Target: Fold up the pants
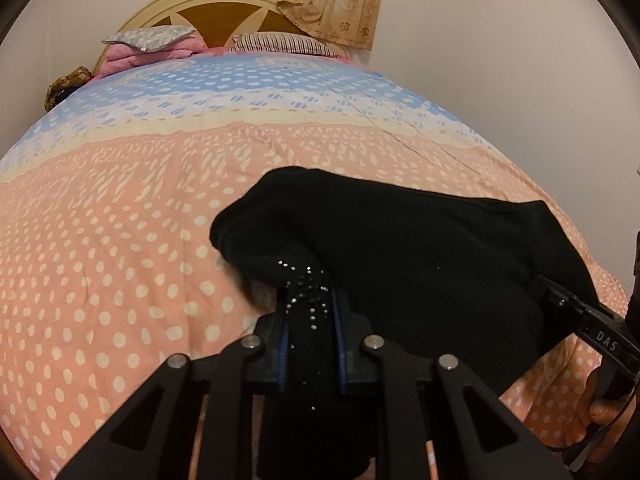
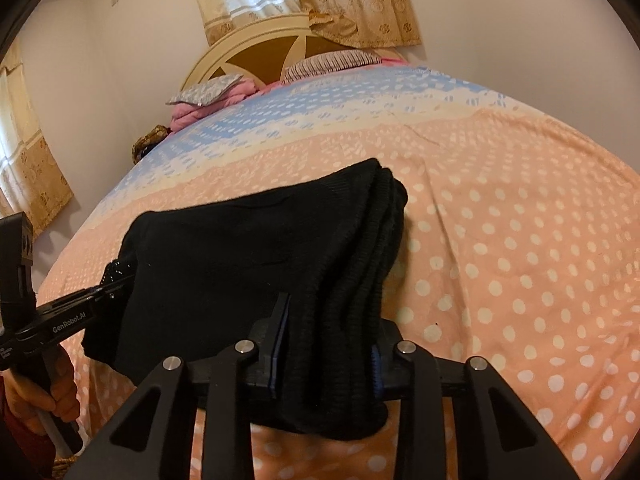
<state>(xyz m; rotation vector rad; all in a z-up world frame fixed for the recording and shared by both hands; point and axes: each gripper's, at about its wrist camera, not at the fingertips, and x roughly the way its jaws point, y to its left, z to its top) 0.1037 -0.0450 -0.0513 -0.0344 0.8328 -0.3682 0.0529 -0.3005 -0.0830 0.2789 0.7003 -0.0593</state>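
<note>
**Both ends pinched, pants strung between us**

Our left gripper (image 1: pixel 310 320) is clamped on the sequinned end of the black knit pants (image 1: pixel 400 248), which run rightward across the peach polka-dot bedspread (image 1: pixel 120 260). Our right gripper (image 2: pixel 326 344) pinches the ribbed stacked edge. The long axis lies gripper to gripper, so we judge the coming fold swings away from us.

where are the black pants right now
The black pants lie bunched on the near, pink-dotted part of the bedspread, far from the pillows. The left gripper clamps the sparkly end and the right gripper grips the ribbed end.
</note>
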